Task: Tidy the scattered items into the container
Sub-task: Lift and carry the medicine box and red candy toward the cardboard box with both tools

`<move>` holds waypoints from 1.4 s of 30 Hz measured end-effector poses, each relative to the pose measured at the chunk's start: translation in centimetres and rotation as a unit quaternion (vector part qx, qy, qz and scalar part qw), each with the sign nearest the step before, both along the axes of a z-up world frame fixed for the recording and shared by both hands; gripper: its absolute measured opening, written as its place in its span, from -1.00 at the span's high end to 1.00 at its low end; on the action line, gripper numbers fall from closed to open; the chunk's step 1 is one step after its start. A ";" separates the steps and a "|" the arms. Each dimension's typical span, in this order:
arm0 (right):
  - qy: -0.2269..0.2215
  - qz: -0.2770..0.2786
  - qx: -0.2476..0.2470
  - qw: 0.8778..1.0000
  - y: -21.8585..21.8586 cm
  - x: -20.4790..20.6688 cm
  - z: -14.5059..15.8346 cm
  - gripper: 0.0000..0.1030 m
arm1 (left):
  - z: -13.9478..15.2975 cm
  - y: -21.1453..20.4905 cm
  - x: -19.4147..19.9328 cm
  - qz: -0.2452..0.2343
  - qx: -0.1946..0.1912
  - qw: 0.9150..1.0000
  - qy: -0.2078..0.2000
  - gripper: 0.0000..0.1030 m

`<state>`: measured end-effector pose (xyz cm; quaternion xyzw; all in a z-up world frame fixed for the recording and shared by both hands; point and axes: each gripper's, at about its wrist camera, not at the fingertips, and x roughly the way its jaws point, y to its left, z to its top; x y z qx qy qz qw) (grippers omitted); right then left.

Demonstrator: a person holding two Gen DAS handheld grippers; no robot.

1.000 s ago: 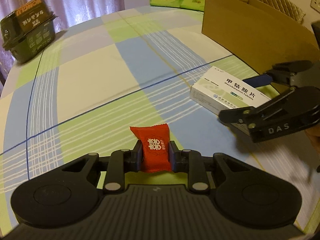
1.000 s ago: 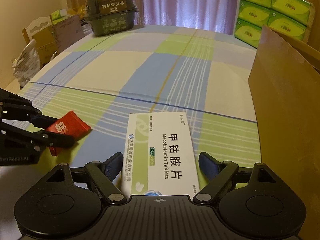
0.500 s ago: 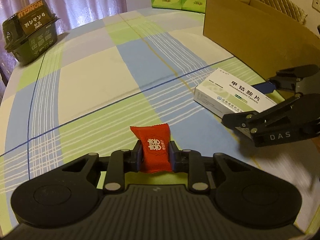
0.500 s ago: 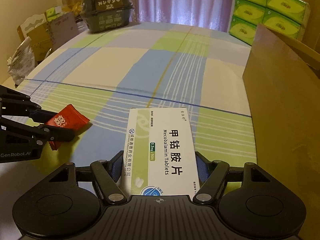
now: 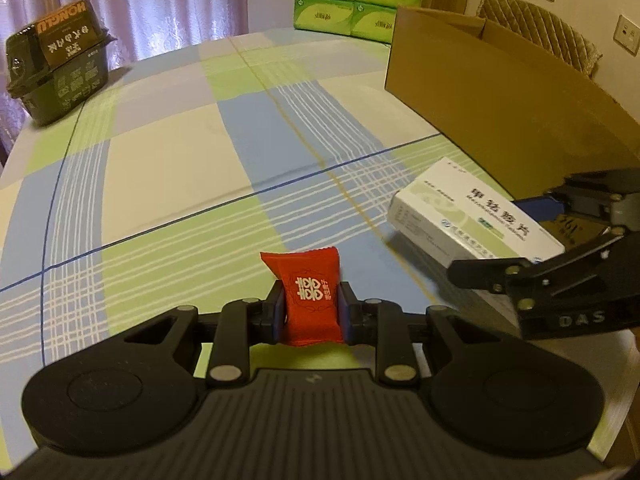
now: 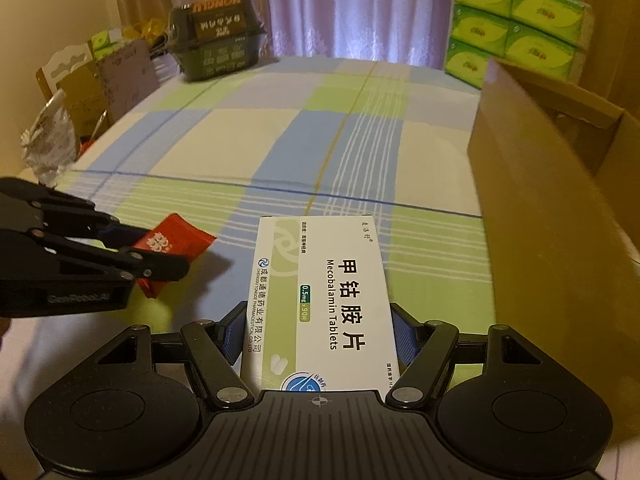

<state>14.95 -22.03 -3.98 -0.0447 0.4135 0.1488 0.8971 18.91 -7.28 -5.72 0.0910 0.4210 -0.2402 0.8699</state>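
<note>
Above the checked tabletop (image 5: 168, 152), my left hand-held gripper (image 5: 311, 309) clamps a red candy packet (image 5: 310, 298); my right hand-held gripper (image 6: 318, 334) grips a Mecobalamin tablet box (image 6: 320, 292) beside the cardboard box (image 6: 552, 216).

Ahead of your left claw (image 5: 311, 312) the bench (image 5: 168, 152) lies bare up to the dark box (image 5: 56, 60) at its far left corner. On your right the carton (image 6: 532, 208) wall rises high beside the right claw (image 6: 318, 332), open at the top. The two claws sit near each other over the near bench, the right claw's load reaching toward the left.
</note>
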 end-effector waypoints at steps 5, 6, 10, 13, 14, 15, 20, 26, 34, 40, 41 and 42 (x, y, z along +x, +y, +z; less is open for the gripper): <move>-0.012 -0.008 0.000 1.000 -0.9 -2.2 2.2 -0.41 | 1.1 -0.3 -2.7 0.028 -0.019 0.999 0.003 0.58; -0.015 -0.010 0.001 1.000 -1.1 -2.7 2.7 -0.41 | 1.4 -0.3 -3.3 0.036 -0.022 0.999 0.003 0.58; -0.022 -0.017 0.011 1.000 -1.9 -5.1 4.1 -0.41 | 2.5 -0.4 -5.7 0.057 -0.032 0.998 0.005 0.58; -0.027 -0.017 0.018 0.999 -2.4 -6.8 4.9 -0.41 | 3.5 -0.7 -7.6 0.063 -0.034 0.997 0.002 0.58; -0.028 -0.019 0.022 0.999 -2.5 -7.4 5.2 -0.41 | 3.8 -0.8 -8.2 0.064 -0.034 0.997 0.000 0.58; -0.030 -0.019 0.025 0.999 -2.6 -7.9 5.5 -0.41 | 4.1 -1.0 -8.7 0.065 -0.034 0.997 -0.002 0.58; -0.039 -0.018 0.033 0.999 -3.1 -10.2 6.9 -0.41 | 5.5 -1.7 -11.3 0.069 -0.038 0.997 -0.008 0.58; -0.042 -0.026 0.040 0.998 -4.6 -12.3 8.0 -0.41 | 6.9 -2.6 -13.6 0.064 -0.041 0.997 -0.017 0.58; -0.049 -0.054 0.042 0.996 -7.1 -14.5 9.1 -0.41 | 7.9 -4.3 -15.4 0.053 -0.063 0.996 -0.016 0.58; -0.052 -0.070 0.038 0.996 -8.9 -15.5 9.7 -0.41 | 8.3 -6.0 -16.0 0.043 -0.070 0.996 -0.014 0.58; -0.051 -0.073 0.037 0.995 -9.2 -15.7 9.7 -0.41 | 8.3 -6.3 -16.0 0.041 -0.070 0.997 -0.013 0.58; -0.051 -0.076 0.036 0.995 -9.5 -15.8 9.7 -0.41 | 8.3 -6.5 -16.1 0.039 -0.070 0.997 -0.011 0.58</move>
